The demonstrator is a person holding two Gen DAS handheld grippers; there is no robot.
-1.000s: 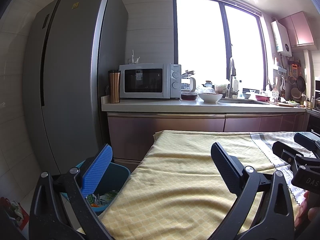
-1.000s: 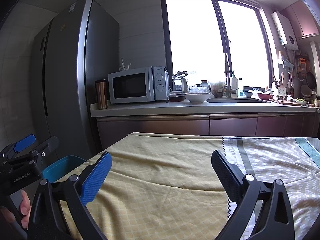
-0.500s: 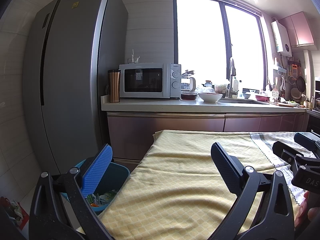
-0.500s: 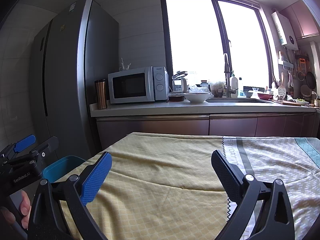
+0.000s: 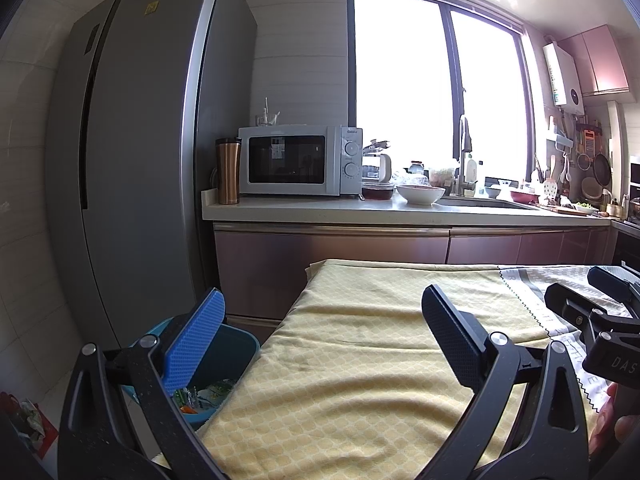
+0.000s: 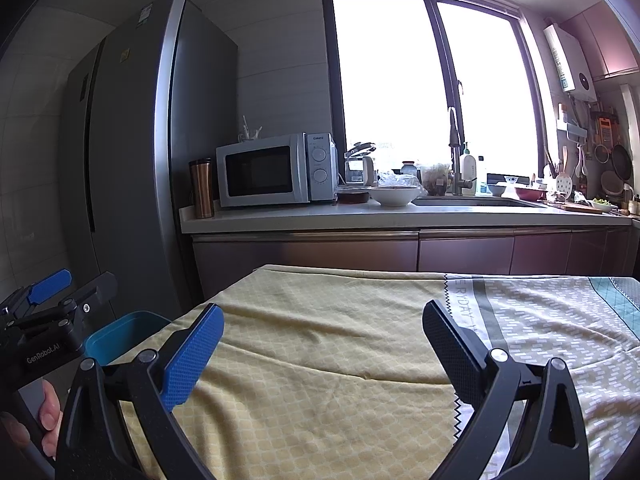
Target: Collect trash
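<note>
Big grey fridge (image 5: 132, 184) fills the far left of the kitchen, and everything else reads off the table (image 6: 340, 360) under its yellow cloth, which stands in front of the counter (image 5: 360, 214) with the microwave (image 5: 298, 160), a copper tumbler (image 5: 228, 171) and a white bowl (image 5: 420, 194) lined up behind it. Off the table's left edge, on the floor, sits the blue bin (image 5: 236, 346), and there's the trash (image 5: 200, 396) already down inside it: a jumble of wrappers and scraps, green and orange bits showing. On the cloth itself, no loose rubbish shows from either wrist view, so the collecting looks close to finished, or the next piece lies out of frame. Left gripper (image 5: 320, 340) hangs above the table's left edge, jaws spread wide, nothing between them. Right gripper (image 6: 320, 348) hovers over the middle of the table, jaws equally wide and empty. Judging by what's in the bin, this stuff should be light, thin, crinkly, likely slippery film; best pinched at a crumpled fold or a raised edge, not a flat face, with a gentle squeeze so it doesn't squirt out.
</note>
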